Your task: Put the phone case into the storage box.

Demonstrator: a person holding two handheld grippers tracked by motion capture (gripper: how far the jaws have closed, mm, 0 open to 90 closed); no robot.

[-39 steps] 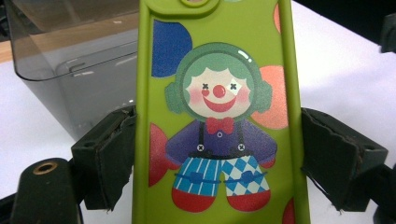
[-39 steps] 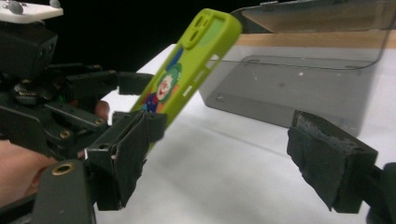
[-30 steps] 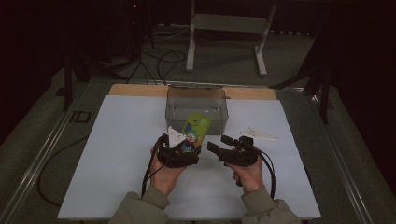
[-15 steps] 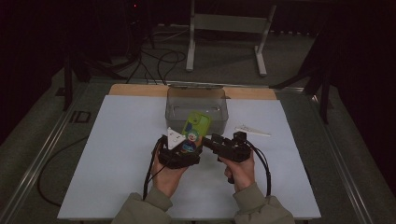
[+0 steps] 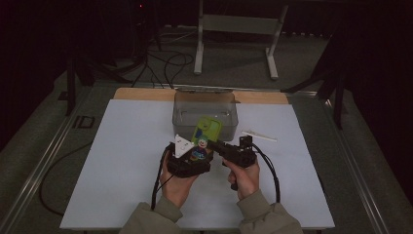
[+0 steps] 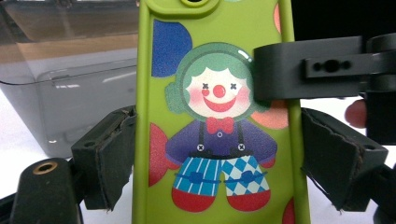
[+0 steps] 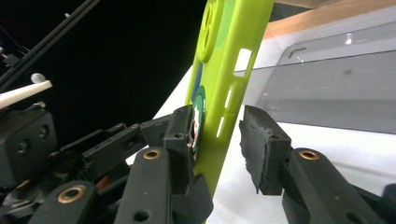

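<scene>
A lime-green phone case (image 5: 207,130) with a clown picture (image 6: 215,102) stands upright above the table, in front of the clear bin. My left gripper (image 5: 195,156) is shut on its two long edges, pads (image 6: 112,158) pressed to the sides. My right gripper (image 5: 221,146) comes in from the right and straddles the case's right edge (image 7: 229,56). One finger (image 6: 308,70) lies on the printed face. The other pad (image 7: 261,144) stands slightly off the back, so that gripper (image 7: 219,135) is open around the case.
A clear grey plastic bin (image 5: 204,105) sits just behind the case, at the table's far middle. A thin white strip (image 5: 259,135) lies on the white table sheet (image 5: 122,170) to the right of the hands. Cables trail back from both grippers.
My right gripper has moved left from beside the left gripper until its jaws straddle the case's edge. The left gripper and the case have barely moved.
</scene>
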